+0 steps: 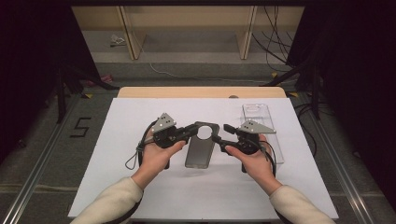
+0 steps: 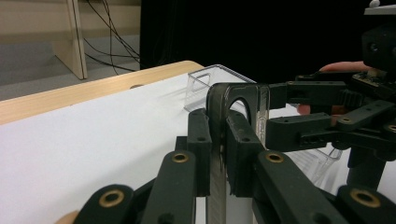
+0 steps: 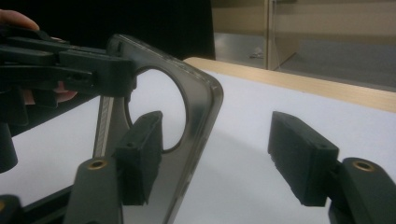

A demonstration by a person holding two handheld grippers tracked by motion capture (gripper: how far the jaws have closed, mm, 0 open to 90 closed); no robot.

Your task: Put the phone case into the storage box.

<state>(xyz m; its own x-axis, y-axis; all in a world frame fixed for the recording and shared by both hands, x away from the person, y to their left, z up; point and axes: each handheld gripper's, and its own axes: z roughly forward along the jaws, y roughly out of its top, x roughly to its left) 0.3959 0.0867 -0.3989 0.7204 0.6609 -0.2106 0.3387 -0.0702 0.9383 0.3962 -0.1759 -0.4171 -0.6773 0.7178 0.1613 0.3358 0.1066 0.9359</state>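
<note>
Phone case [image 1: 201, 145], smoky translucent with a large round camera cutout, sits at the centre of the high view, raised off the white table [image 1: 116, 186] at its far end. Left gripper [image 1: 190, 130] is pinched on the case's top edge beside the cutout; in the left gripper view its jaws stand narrow, with the thin wall of the case [image 2: 219, 140] clamped between them. Likely purpose: hold the case tilted and steady so the other tool can get at it.

Right gripper [image 1: 219, 136] comes in from the opposite side. In the right gripper view its jaws stand apart with the case's corner [image 3: 201, 121] between them, one pad behind the cutout and the other well clear: no grip on it yet, by the look of it.

Clear plastic tray [image 1: 261, 126] lies flat at centre right, behind the right hand [image 1: 254, 161], probably the case's packaging. Left hand [image 1: 156, 156] rests low, at centre left.
</note>
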